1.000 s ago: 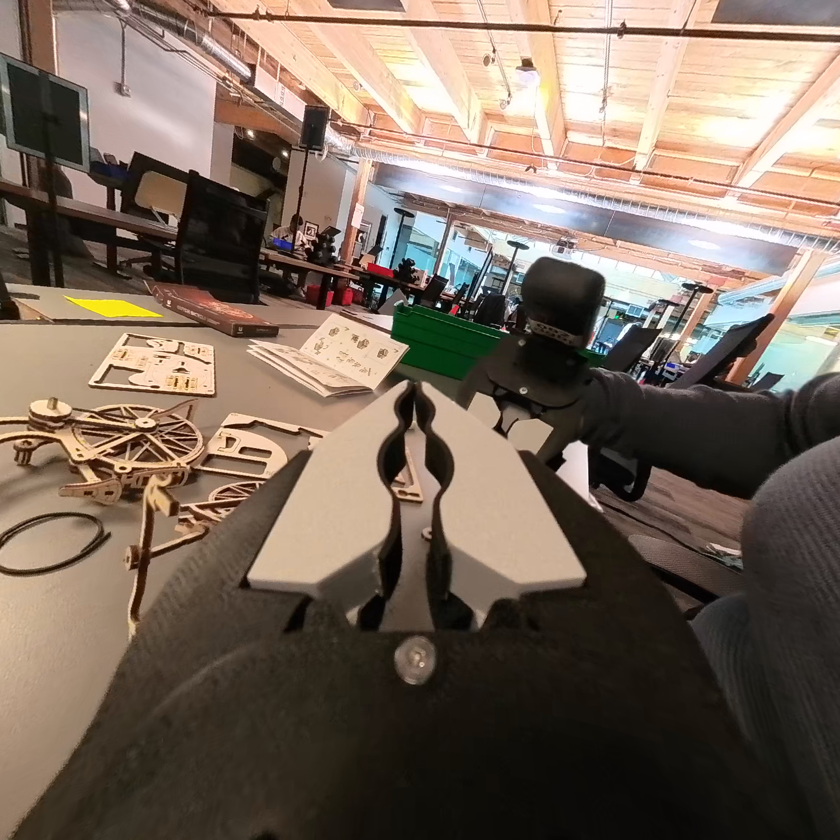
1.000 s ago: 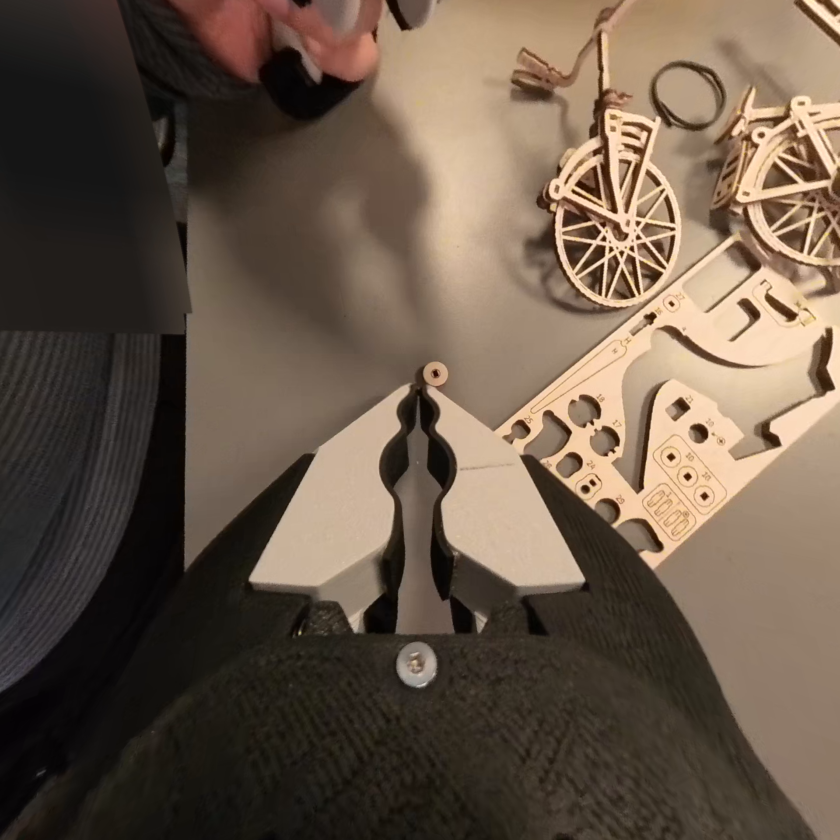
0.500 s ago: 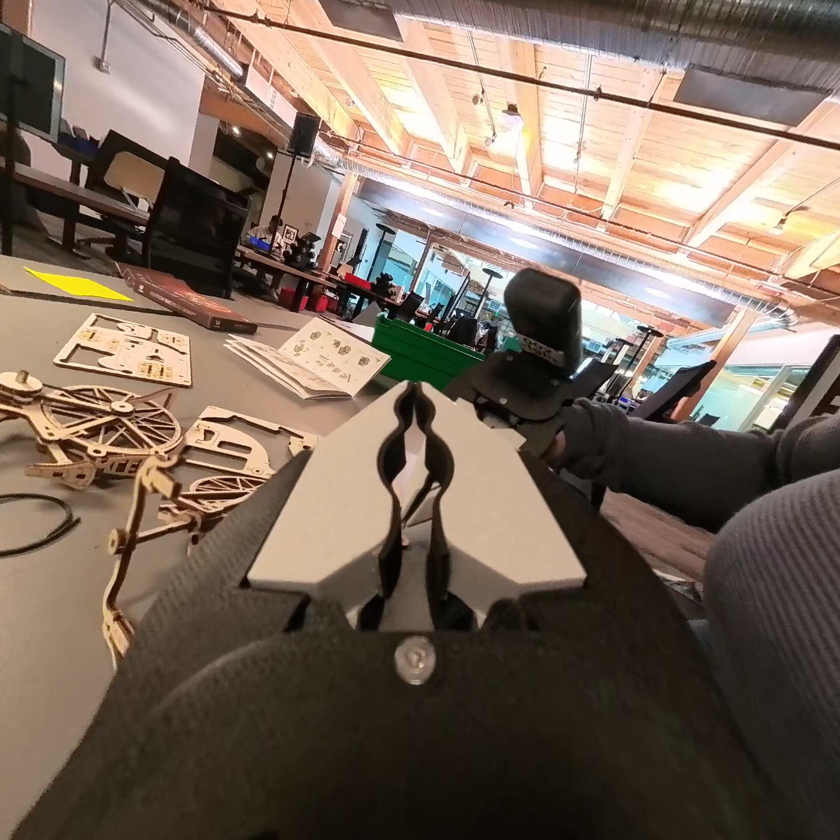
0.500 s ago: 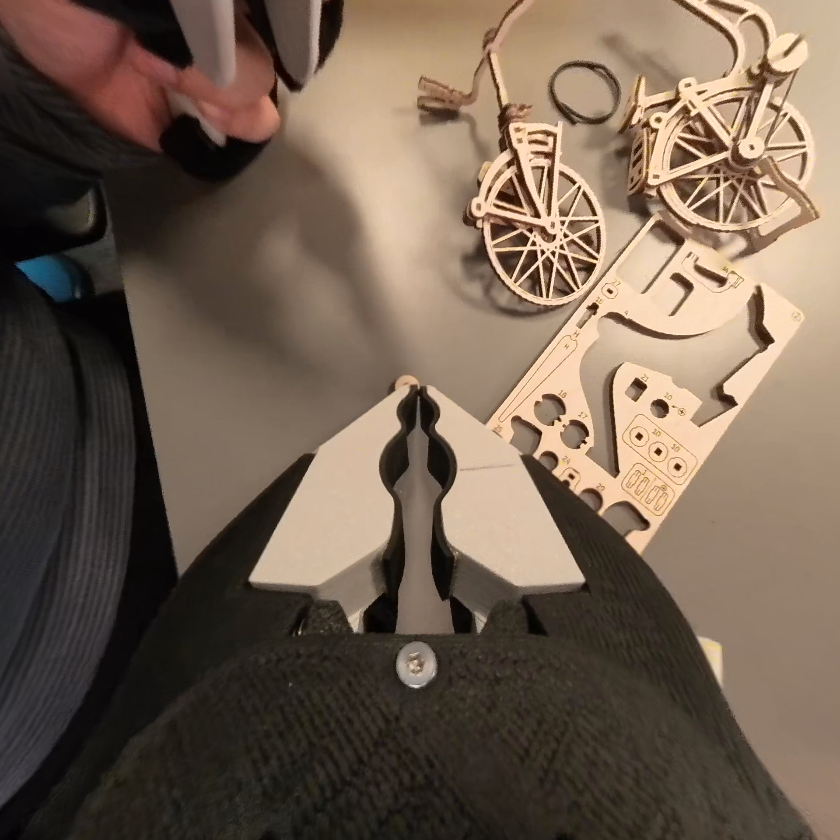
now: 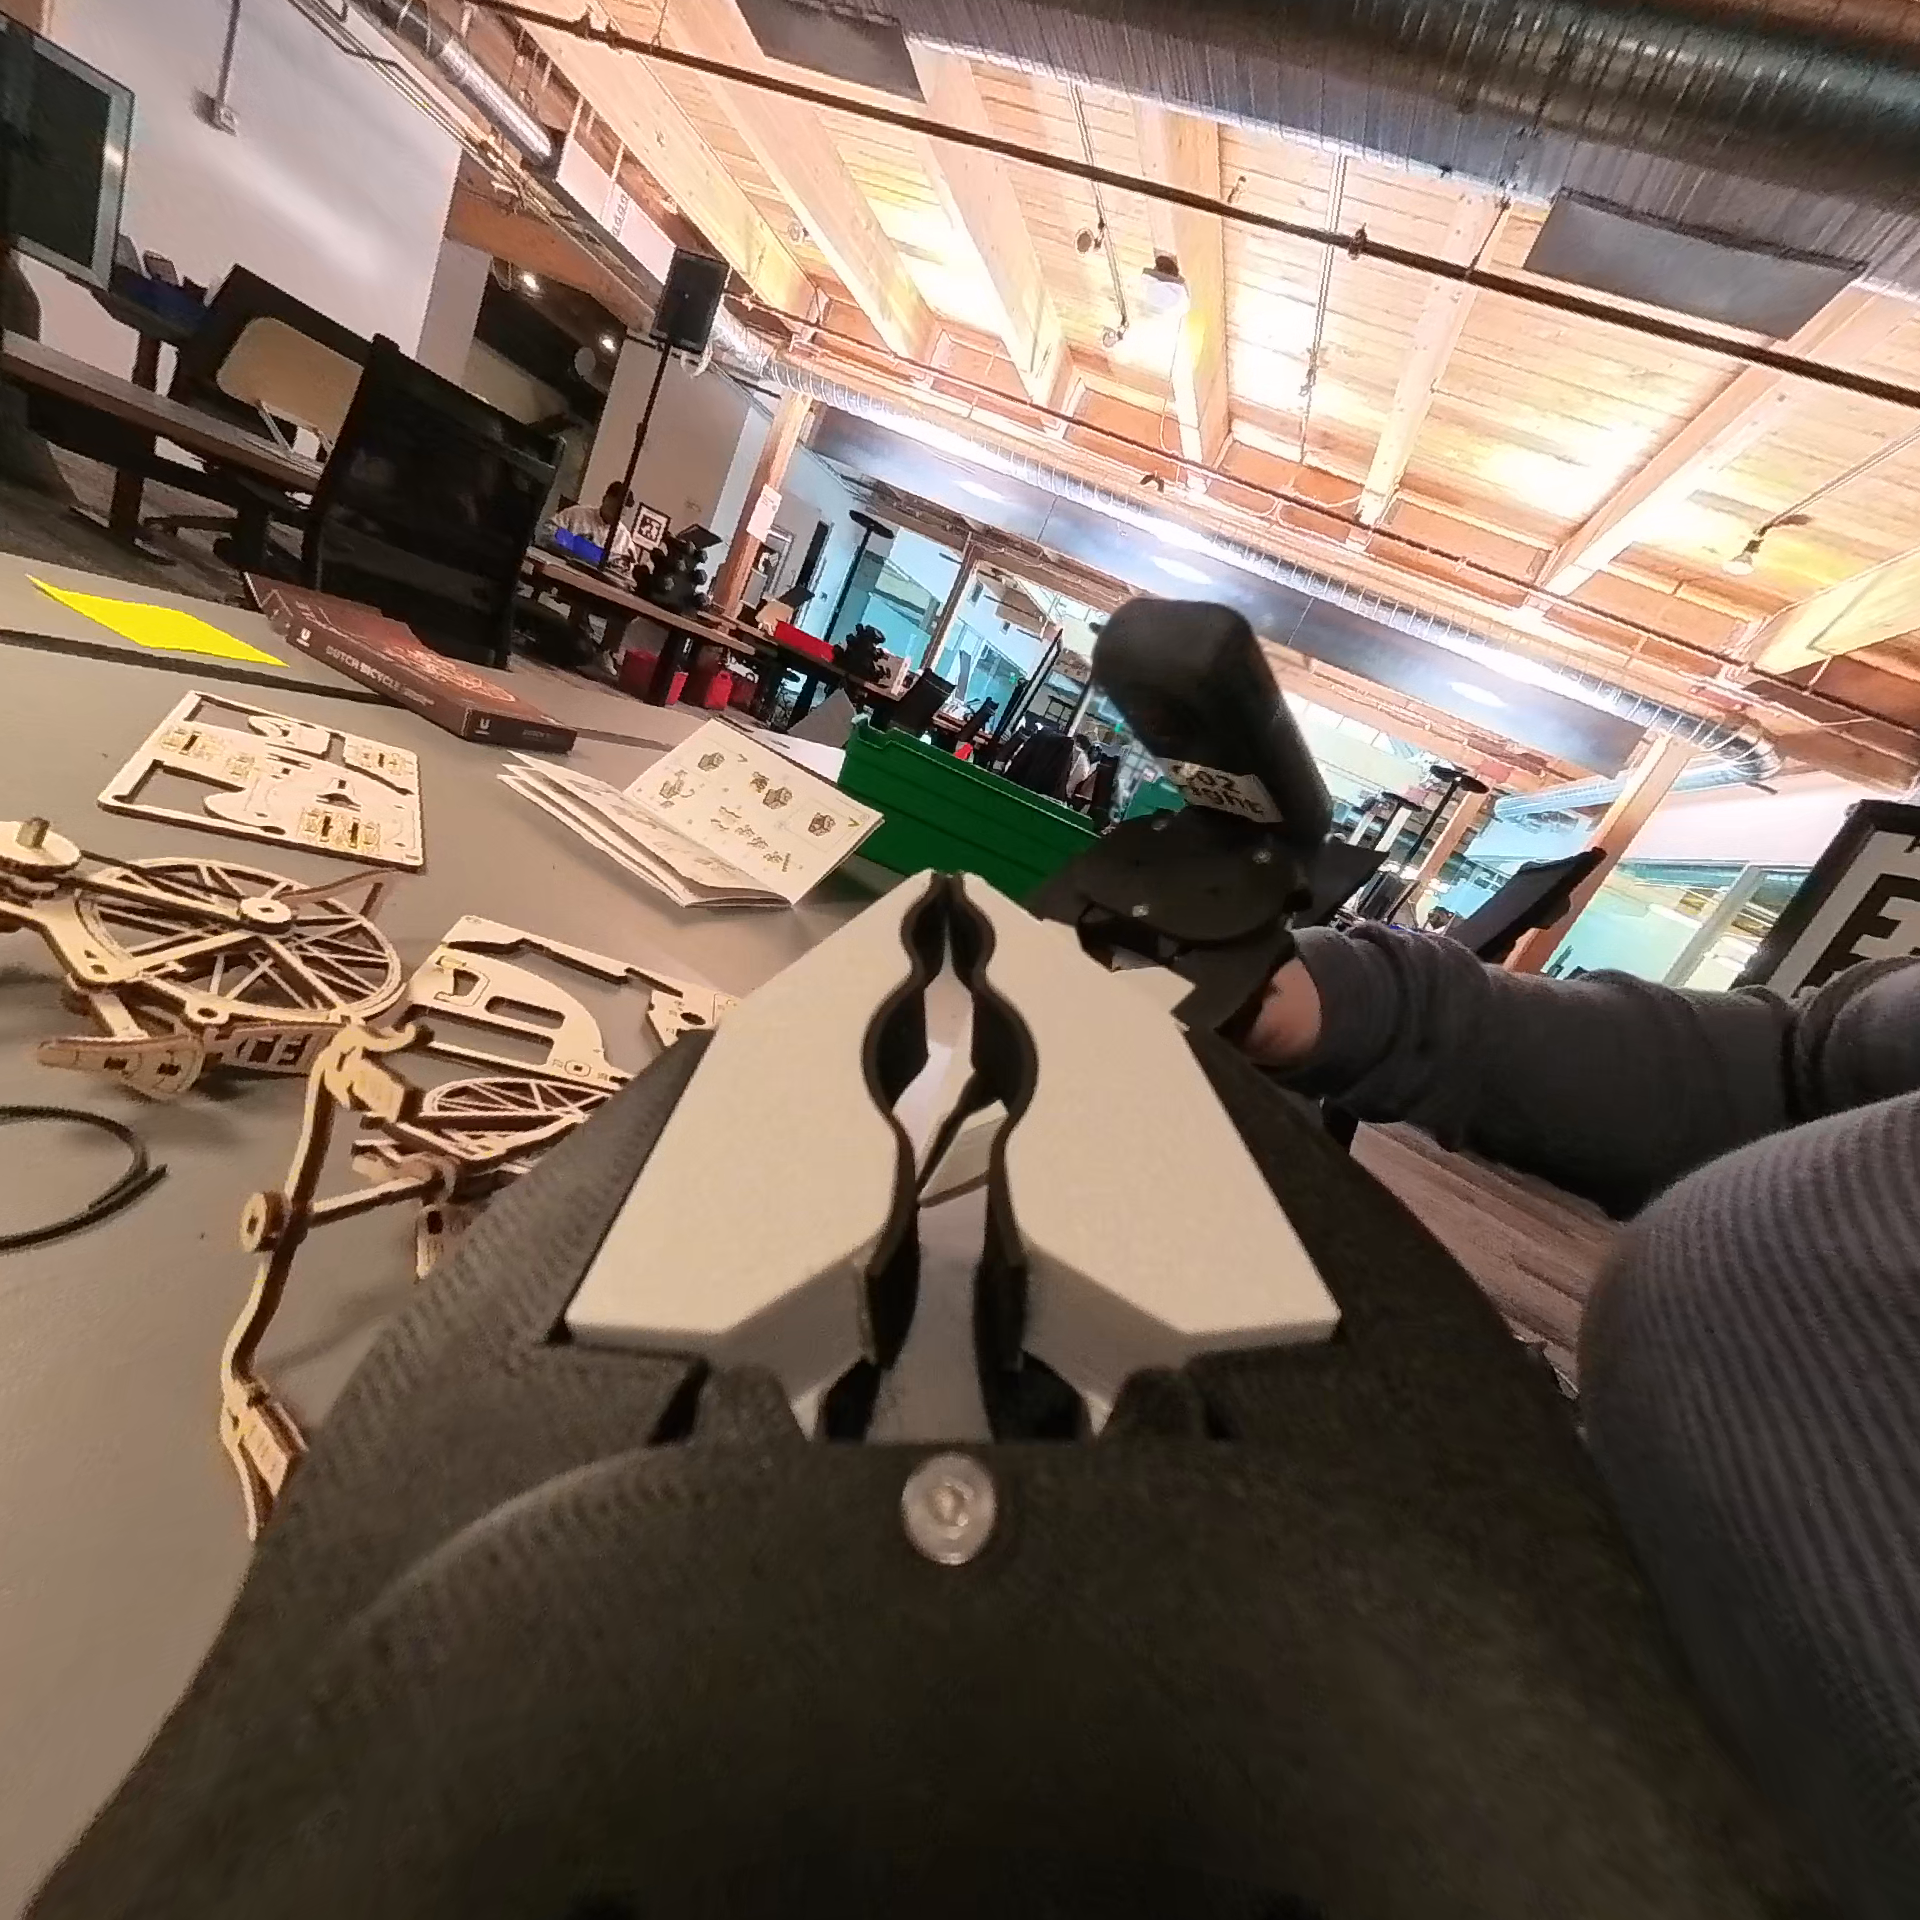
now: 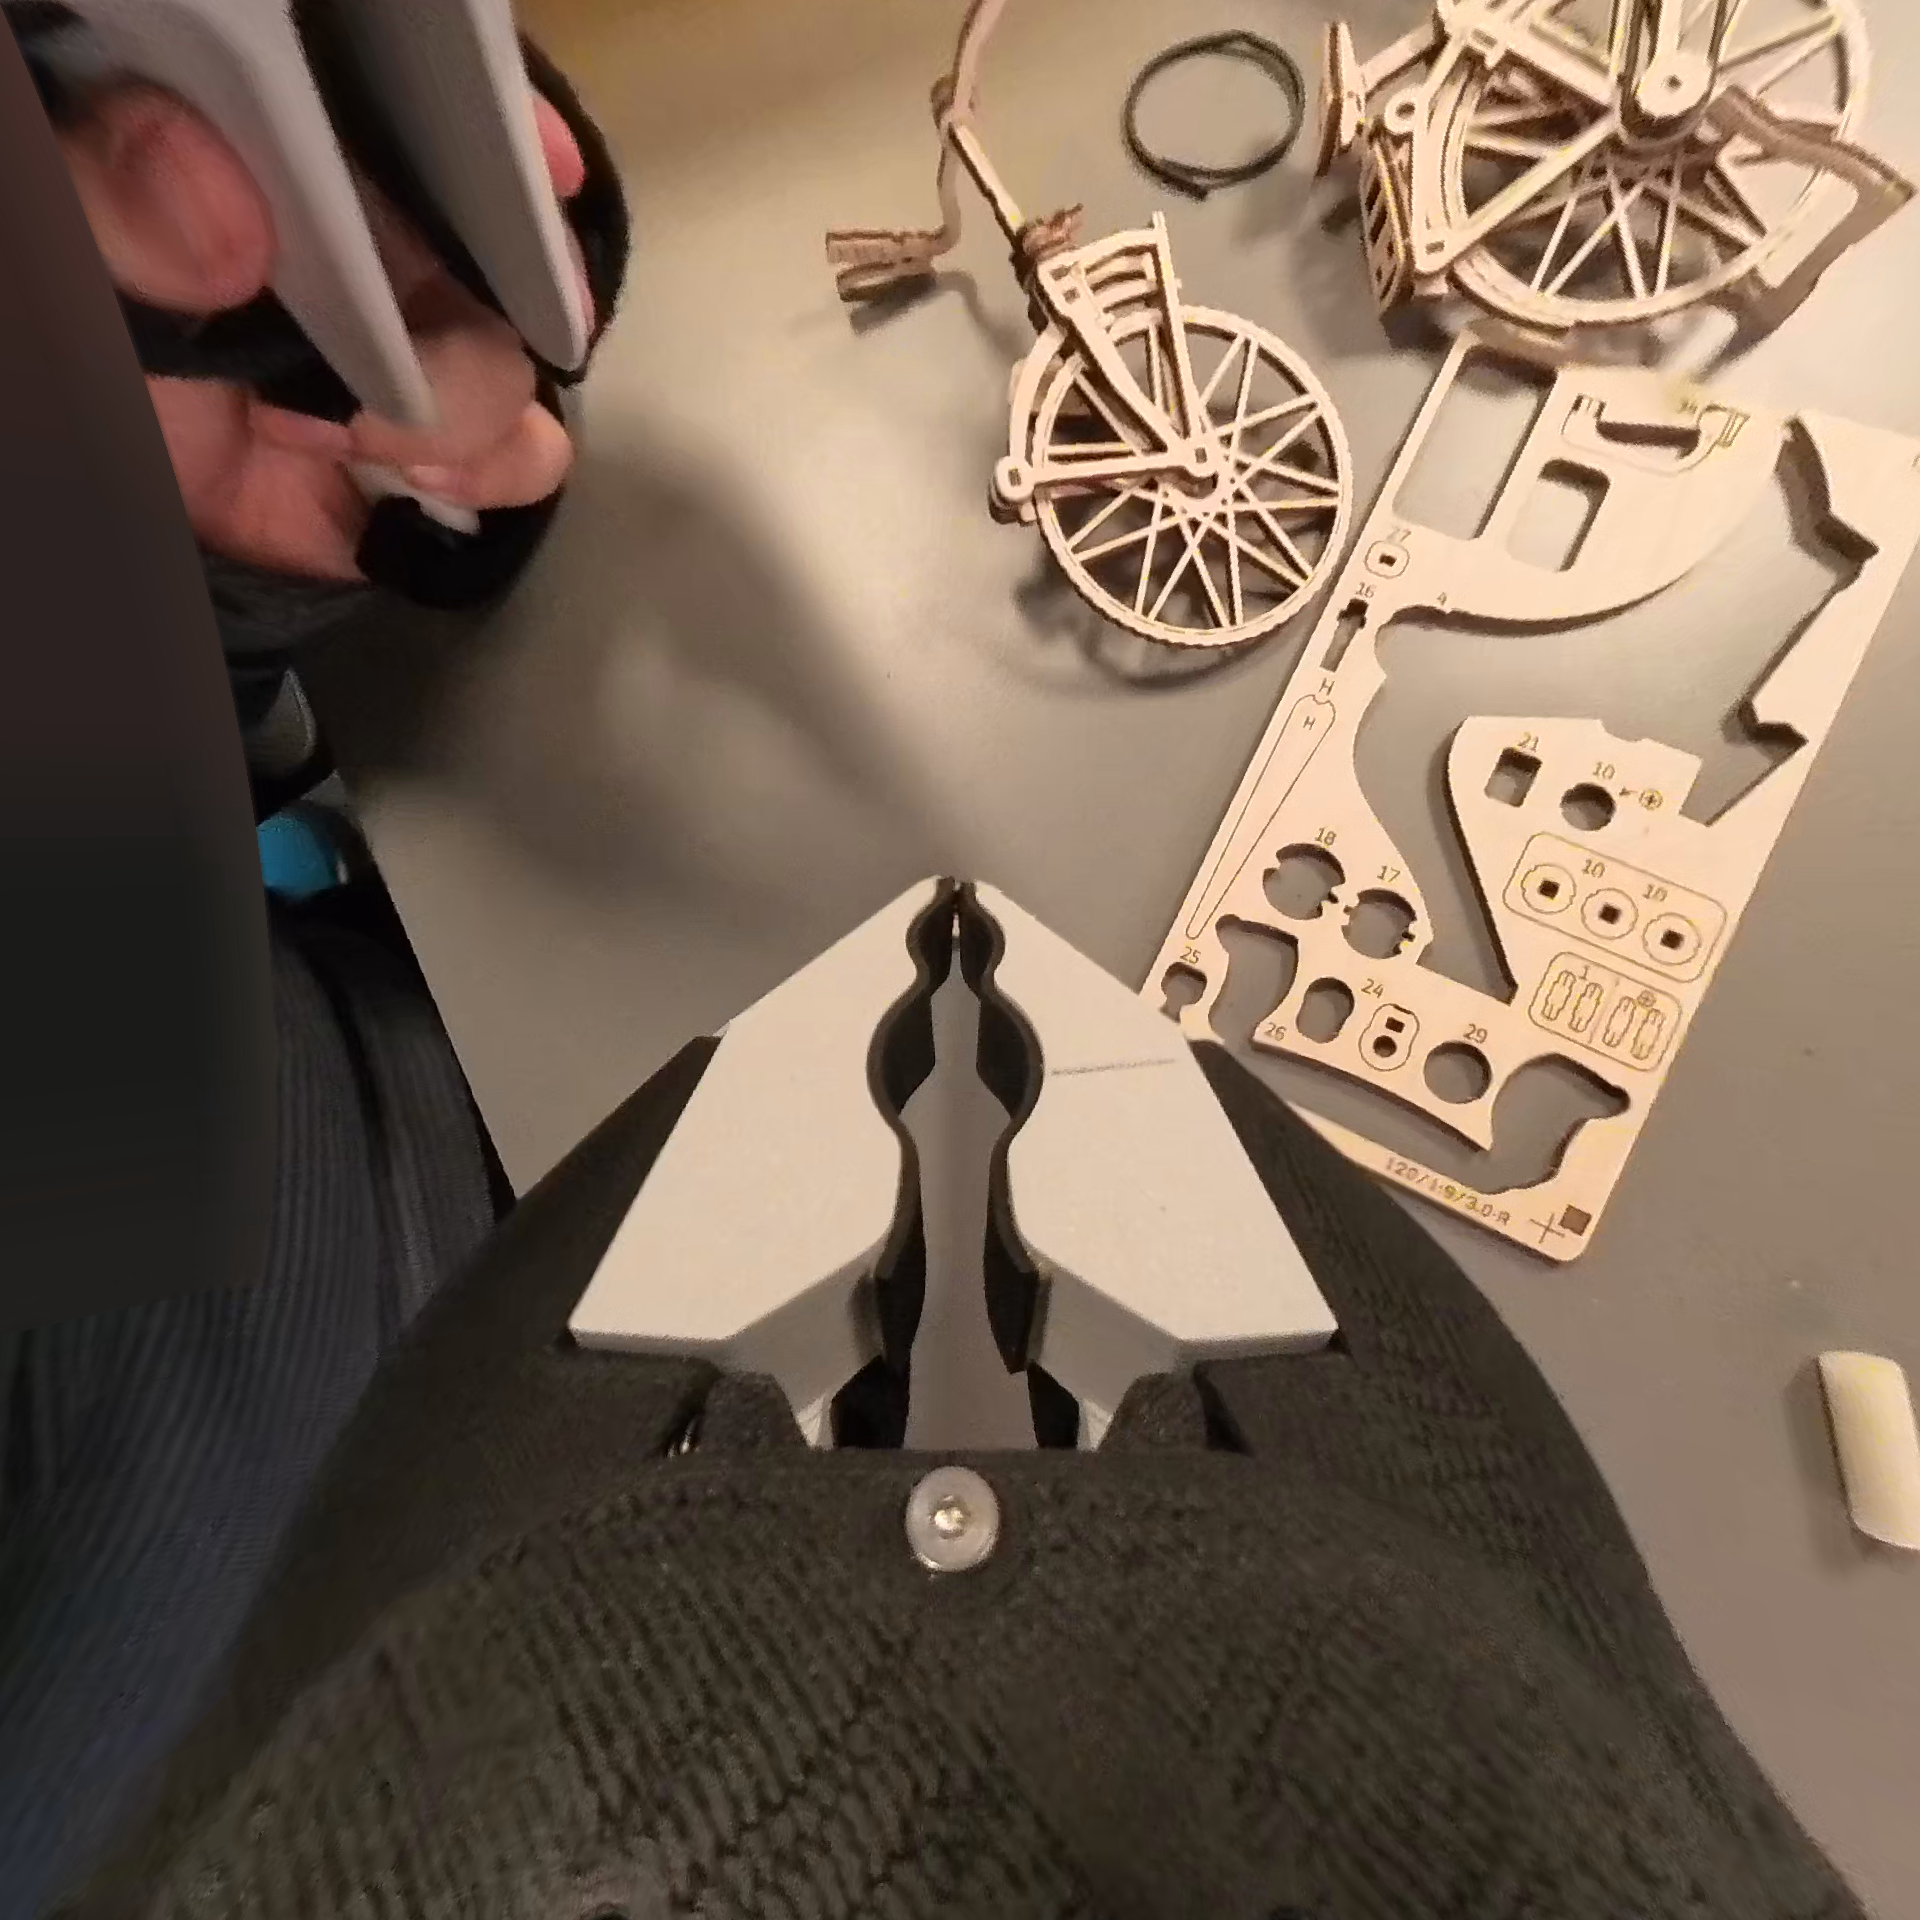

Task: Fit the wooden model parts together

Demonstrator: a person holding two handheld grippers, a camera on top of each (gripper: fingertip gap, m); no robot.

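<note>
A wooden front wheel with fork and handlebar (image 6: 1174, 478) lies on the grey table (image 6: 727, 675). A wooden frame with the rear wheel (image 6: 1621, 156) lies beyond it. A punched-out part sheet (image 6: 1558, 810) lies right of my right gripper (image 6: 954, 888), which is shut above bare table; nothing shows between its tips. My left gripper (image 5: 948, 883) is shut and empty, raised near the table's edge. In the left wrist view the rear-wheel frame (image 5: 208, 945) and the front wheel (image 5: 468, 1112) lie to its left. A hand holds the left gripper (image 6: 499, 208), blurred, at upper left.
A black rubber ring (image 6: 1210, 109) lies by the wheels. A second part sheet (image 5: 281, 795), an open booklet (image 5: 717, 821), a dark box (image 5: 416, 675), a green bin (image 5: 956, 821) and a yellow note (image 5: 156, 629) sit farther back. A white piece (image 6: 1870, 1465) lies at the right. Left tips to right tips: about 12 centimetres.
A small wooden ring lay just past the right fingertips; it has slipped out of sight behind them as that gripper shifted. The left gripper has tilted and come closer in the right wrist view.
</note>
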